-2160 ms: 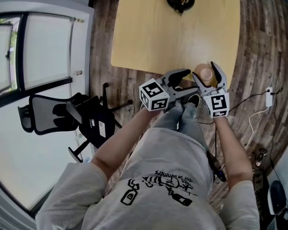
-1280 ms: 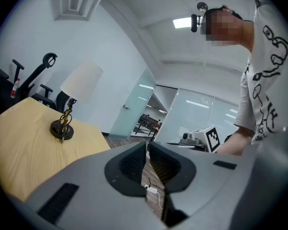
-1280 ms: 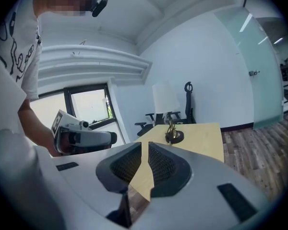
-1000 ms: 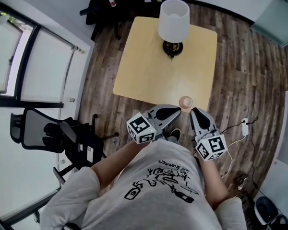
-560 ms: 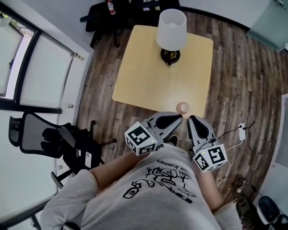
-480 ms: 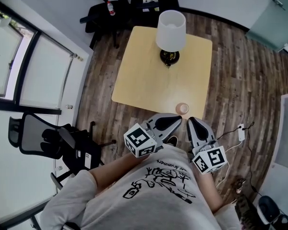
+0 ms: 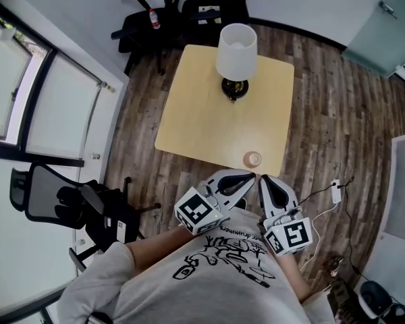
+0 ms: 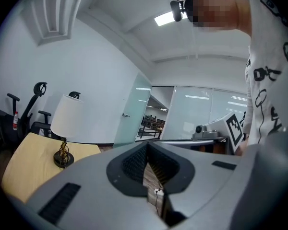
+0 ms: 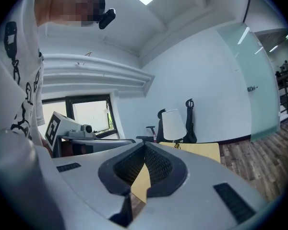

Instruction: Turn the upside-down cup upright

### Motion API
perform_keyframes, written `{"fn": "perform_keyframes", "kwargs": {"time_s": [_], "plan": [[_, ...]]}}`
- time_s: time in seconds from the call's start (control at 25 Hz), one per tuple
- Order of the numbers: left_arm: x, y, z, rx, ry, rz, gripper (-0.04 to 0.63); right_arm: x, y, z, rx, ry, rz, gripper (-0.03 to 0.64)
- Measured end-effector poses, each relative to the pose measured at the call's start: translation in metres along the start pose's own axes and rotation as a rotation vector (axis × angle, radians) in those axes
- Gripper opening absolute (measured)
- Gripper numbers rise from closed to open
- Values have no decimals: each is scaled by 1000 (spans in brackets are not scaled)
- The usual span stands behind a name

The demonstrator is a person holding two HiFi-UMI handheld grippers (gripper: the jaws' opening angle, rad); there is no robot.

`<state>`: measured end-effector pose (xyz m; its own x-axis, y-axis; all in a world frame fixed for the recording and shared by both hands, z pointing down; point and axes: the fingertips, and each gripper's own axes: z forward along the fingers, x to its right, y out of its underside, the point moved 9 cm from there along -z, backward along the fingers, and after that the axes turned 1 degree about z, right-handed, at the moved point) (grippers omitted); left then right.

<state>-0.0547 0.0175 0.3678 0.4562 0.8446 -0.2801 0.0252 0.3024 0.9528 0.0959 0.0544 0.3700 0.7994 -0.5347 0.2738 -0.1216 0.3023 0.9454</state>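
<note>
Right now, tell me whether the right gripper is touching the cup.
Apart. The head view shows bare table between the cup and the right gripper; the right gripper view shows its fingers shut on nothing.

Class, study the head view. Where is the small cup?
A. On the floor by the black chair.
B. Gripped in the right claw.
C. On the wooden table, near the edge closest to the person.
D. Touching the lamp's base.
C: the cup stands on the table by its near edge, apart from the lamp and from the shut left claw and right claw.
</note>
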Motion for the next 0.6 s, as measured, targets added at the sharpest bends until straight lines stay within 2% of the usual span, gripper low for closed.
{"fn": "perform_keyframes", "kwargs": {"time_s": [0.32,0.6], "plan": [[-1,2,6,-9,-17,37,9,-2,1,1,-8,-7,-38,25],[0,3,6,-13,-17,40,9,-1,0,1,-5,6,-36,25]]}}
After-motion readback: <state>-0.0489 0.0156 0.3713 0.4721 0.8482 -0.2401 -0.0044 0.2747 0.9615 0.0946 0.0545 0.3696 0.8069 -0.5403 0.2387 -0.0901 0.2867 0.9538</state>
